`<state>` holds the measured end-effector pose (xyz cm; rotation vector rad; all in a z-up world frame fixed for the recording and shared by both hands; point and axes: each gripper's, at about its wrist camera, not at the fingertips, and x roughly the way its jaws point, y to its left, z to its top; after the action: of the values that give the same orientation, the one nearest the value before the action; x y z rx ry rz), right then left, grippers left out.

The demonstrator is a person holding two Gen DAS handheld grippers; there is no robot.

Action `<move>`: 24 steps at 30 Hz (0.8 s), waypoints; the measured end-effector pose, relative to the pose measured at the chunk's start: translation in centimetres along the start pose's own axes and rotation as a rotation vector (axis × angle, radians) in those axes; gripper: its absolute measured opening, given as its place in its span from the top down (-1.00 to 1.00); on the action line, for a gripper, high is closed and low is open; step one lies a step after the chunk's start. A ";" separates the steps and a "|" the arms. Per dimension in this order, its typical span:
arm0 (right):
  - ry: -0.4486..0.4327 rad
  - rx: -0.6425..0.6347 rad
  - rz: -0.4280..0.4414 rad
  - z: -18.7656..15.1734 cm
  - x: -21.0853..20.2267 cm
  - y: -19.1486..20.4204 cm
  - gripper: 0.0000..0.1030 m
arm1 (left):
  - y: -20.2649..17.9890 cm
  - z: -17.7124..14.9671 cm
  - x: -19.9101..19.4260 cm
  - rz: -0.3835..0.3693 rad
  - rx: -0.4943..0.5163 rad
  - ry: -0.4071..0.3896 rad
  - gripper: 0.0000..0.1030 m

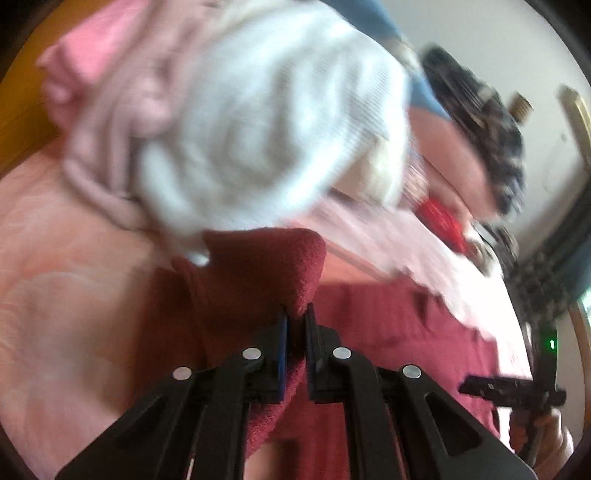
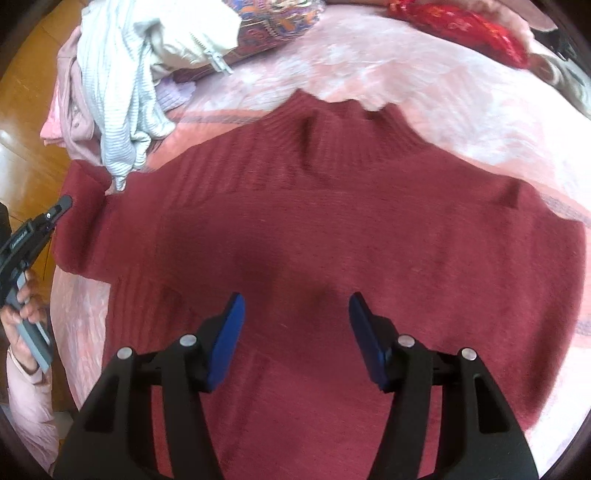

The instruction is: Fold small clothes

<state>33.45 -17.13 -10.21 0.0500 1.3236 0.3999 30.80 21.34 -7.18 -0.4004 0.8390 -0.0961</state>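
A dark red knit sweater (image 2: 332, 229) lies spread flat on a pink bedspread (image 2: 424, 88). My left gripper (image 1: 296, 314) is shut on the sweater's sleeve (image 1: 258, 266) and holds it lifted and bunched. In the right wrist view the left gripper (image 2: 55, 212) shows at the sweater's left sleeve end. My right gripper (image 2: 296, 306) is open and empty, hovering over the sweater's body. It also shows at the right edge of the left wrist view (image 1: 509, 389).
A pile of clothes, with a white ribbed garment (image 2: 118, 92) over pink ones (image 2: 70, 110), sits at the bed's left edge next to the sleeve. A patterned cushion (image 2: 273, 26) and a red item (image 2: 465, 26) lie at the back. Wooden floor (image 2: 22, 85) is left of the bed.
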 end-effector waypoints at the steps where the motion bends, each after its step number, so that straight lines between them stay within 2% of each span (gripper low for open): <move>1: -0.001 0.004 -0.002 -0.2 -0.2 -0.5 -0.15 | -1.8 -0.6 0.7 -0.023 0.028 0.015 0.85; 7: -0.004 0.027 -0.003 -1.5 -1.5 -3.3 -0.15 | -10.2 -3.7 4.7 -0.113 0.136 0.109 0.85; 11: -0.009 0.035 -0.001 -2.3 -2.1 -4.8 -0.15 | -14.6 -5.3 6.3 -0.165 0.176 0.132 0.85; 15: 0.000 0.054 -0.003 -2.9 -2.1 -6.3 -0.15 | -18.2 -6.8 9.1 -0.132 0.242 0.179 0.81; 17: 0.013 0.073 0.002 -3.2 -1.9 -7.2 -0.15 | -18.5 -8.2 11.5 -0.114 0.238 0.264 0.67; 20: 0.023 0.086 0.003 -3.5 -1.7 -7.6 -0.12 | -17.9 -8.7 11.7 -0.130 0.216 0.269 0.44; 21: 0.022 0.077 0.000 -3.4 -1.8 -7.4 -0.14 | -17.8 -8.5 11.2 -0.146 0.215 0.279 0.03; 22: 0.019 0.072 -0.002 -3.3 -1.8 -7.1 -0.15 | -17.6 -8.1 10.2 -0.160 0.209 0.282 -0.23; 24: 0.007 0.057 0.014 -2.8 -2.1 -6.0 -0.15 | -16.2 -6.9 7.4 -0.177 0.190 0.216 -0.31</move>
<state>31.96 -23.91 -10.54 0.1059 1.3421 0.3746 31.84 2.54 -10.27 -0.2874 0.9968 -0.3861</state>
